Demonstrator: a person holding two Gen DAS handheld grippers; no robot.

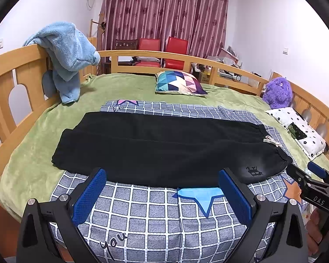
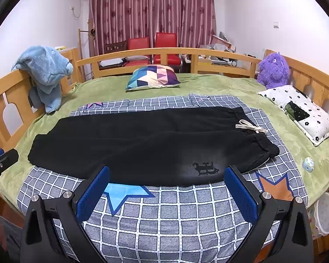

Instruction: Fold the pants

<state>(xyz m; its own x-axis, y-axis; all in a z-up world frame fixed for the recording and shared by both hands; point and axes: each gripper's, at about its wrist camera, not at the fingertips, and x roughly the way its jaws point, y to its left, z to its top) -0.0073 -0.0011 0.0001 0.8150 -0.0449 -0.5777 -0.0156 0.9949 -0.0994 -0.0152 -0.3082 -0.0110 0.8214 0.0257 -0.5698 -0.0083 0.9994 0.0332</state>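
Bed (image 1: pixel 125 83): wooden-railed, with a green blanket and, on top of that, a grey checked quilt (image 1: pixel 155 214) that carries the work.
Pants (image 1: pixel 164 144): black, spread flat on the quilt and not yet folded; both legs lie side by side.
Long axis: runs left to right across both views, square to the way the jaws point.
Waistband (image 2: pixel 258 135): at the right end of the pants, marked by a pale drawstring bow (image 2: pixel 250 127); the cuffs are at the left end.
Left gripper (image 1: pixel 162 199): jaws wide apart and empty, hanging just short of the pants' near edge, toward the leg half.
Right gripper (image 2: pixel 166 197): jaws likewise spread and empty, just short of the same near edge, beside the small printed emblem (image 2: pixel 205 167) by the waistband.
Nearer hand: by my reading, right for the waistband, left for the cuffs.
Likely next: each takes the pants' near edge.
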